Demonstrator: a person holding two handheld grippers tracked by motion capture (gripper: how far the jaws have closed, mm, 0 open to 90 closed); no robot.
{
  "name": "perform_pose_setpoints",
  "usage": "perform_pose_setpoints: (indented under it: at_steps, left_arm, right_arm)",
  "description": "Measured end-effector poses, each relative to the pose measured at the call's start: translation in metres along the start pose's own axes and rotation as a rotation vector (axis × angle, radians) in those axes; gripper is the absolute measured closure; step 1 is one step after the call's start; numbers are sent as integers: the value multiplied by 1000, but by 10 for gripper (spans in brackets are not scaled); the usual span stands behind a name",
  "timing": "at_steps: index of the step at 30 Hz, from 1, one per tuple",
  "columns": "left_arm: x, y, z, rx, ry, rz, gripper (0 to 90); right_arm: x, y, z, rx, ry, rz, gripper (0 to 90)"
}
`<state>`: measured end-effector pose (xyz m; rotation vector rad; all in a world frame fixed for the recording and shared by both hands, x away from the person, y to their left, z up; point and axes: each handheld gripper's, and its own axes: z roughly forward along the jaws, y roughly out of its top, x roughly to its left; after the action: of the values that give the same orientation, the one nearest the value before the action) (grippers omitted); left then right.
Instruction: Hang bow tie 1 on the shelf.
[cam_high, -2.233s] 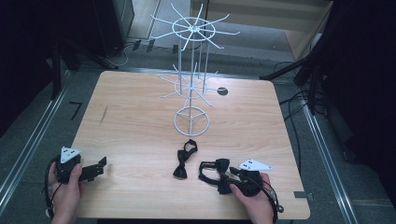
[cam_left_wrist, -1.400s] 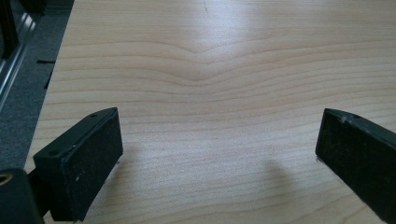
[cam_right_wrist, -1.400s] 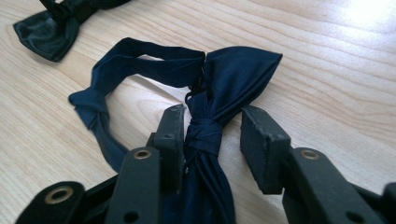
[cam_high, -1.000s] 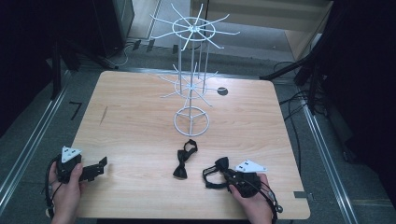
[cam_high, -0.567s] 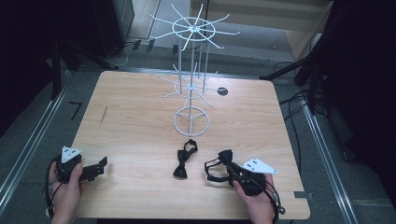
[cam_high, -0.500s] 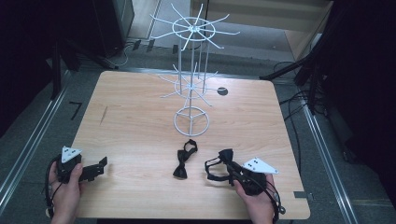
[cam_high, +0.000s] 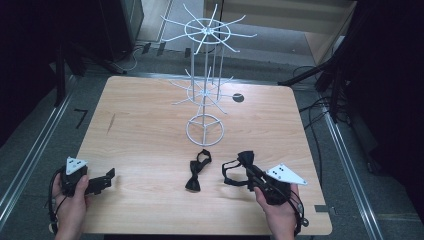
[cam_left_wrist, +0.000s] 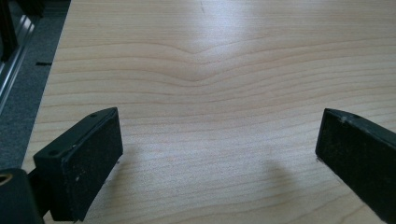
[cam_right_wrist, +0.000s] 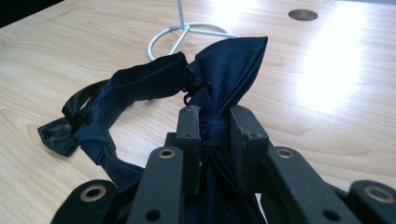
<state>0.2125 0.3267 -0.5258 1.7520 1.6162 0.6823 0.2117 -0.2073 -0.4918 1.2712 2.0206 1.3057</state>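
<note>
1. Bow tie number one, the dark blue one (cam_right_wrist: 219, 70), is pinched at its middle knot by the right gripper (cam_right_wrist: 215, 140). Its jaws are pressed tight on the cloth.
2. It is held just above the table (cam_high: 150, 125), near the front edge, and its strap loop hangs out to the side.
3. It has been picked up, but it is not yet hung on anything.
4. A second bow tie (cam_high: 196, 171), a black one, is seen lying flat on the wood, just beside the held one. It is not touched by anything.
5. A white wire rack (cam_high: 206, 90) is stood further back, in the middle of the table. Its hooks are all bare, as far as can be seen.
6. The job looks to be hanging the ties on that rack, so most of it is left to be done.
7. The left gripper (cam_left_wrist: 219, 149) is held low at the front left corner. Its jaws are spread wide, and nothing is between them but wood.
</note>
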Motion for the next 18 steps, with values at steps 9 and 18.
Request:
perform_pose_setpoints:
  at_steps: [9,18]
  left_arm:
    - [0,0,0,1,-4,1,10]
    - [0,0,0,1,-5,-1,10]
  right_arm:
    - [-1,12,-3,-41,-3,-5,759]
    - [-1,24,-2,-71,-4,-4,759]
